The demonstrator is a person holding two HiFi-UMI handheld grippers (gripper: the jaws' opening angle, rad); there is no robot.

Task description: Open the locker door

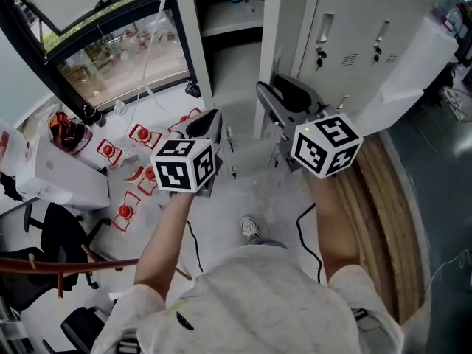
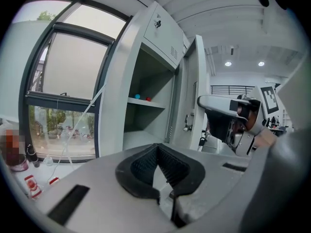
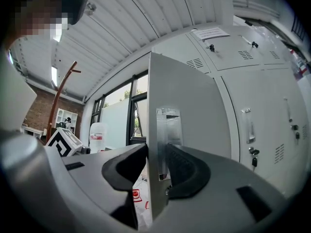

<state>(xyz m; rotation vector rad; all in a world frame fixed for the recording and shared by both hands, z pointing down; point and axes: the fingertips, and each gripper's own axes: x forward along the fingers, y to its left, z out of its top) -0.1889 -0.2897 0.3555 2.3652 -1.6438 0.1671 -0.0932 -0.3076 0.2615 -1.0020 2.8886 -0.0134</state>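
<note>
The grey locker door (image 1: 271, 57) stands swung out from its open compartment (image 1: 232, 65). My right gripper (image 1: 284, 94) is at the door's free edge. In the right gripper view the door (image 3: 184, 96) runs edge-on between the jaws of the right gripper (image 3: 156, 152). Its handle plate (image 3: 167, 125) is by the right pad, and the pads sit close to both faces without clearly pressing. My left gripper (image 1: 210, 120) hovers left of the door before the opening and holds nothing. In its own view the left gripper (image 2: 156, 147) is shut, and the door (image 2: 192, 96) is ahead to the right.
A shelf (image 2: 146, 102) inside the locker carries small blue and red items. Closed lockers (image 1: 354, 35) stand to the right of the door. A window (image 1: 118, 57) is on the left, with red-and-white items (image 1: 125, 172) on the floor below it. Office chairs (image 1: 51, 234) are at lower left.
</note>
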